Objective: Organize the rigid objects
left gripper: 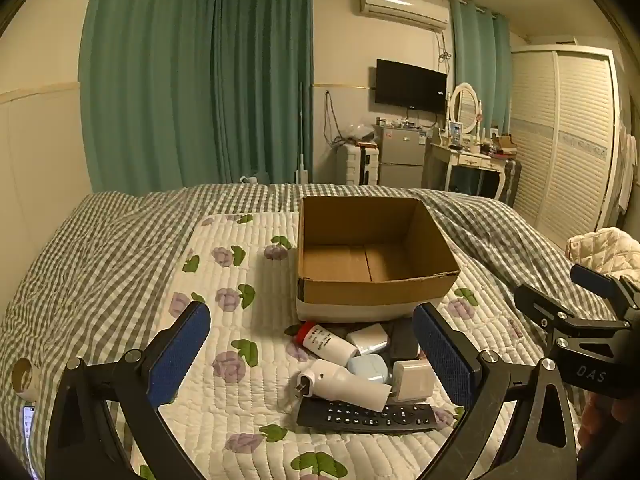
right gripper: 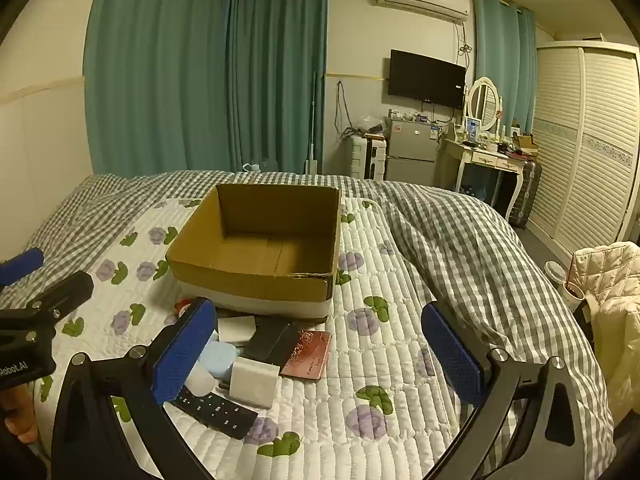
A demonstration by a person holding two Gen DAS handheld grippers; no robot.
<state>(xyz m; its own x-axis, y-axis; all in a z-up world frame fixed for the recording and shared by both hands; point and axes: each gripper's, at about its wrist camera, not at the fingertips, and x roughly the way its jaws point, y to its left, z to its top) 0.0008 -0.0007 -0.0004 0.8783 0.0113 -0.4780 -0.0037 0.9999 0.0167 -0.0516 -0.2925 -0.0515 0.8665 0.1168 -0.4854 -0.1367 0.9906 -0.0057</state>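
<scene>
An open empty cardboard box (left gripper: pixel 372 256) (right gripper: pixel 260 244) stands on the quilted bed. In front of it lies a pile: a black remote (left gripper: pixel 366 416) (right gripper: pixel 216 412), a white spray bottle (left gripper: pixel 344 384), a red-capped white bottle (left gripper: pixel 326 340), a pale blue case (left gripper: pixel 368 366) (right gripper: pixel 218 358), a white charger cube (left gripper: pixel 412 380) (right gripper: pixel 254 380), a black box (right gripper: pixel 272 340) and a reddish booklet (right gripper: pixel 308 354). My left gripper (left gripper: pixel 316 352) is open above the pile and empty. My right gripper (right gripper: pixel 320 356) is open and empty, right of the pile.
A checked duvet (right gripper: pixel 460 240) is bunched at the right of the bed. A cream jacket (right gripper: pixel 612 280) hangs at the far right. A phone (left gripper: pixel 28 428) lies at the bed's left edge. Wardrobe, dresser and fridge stand beyond the bed.
</scene>
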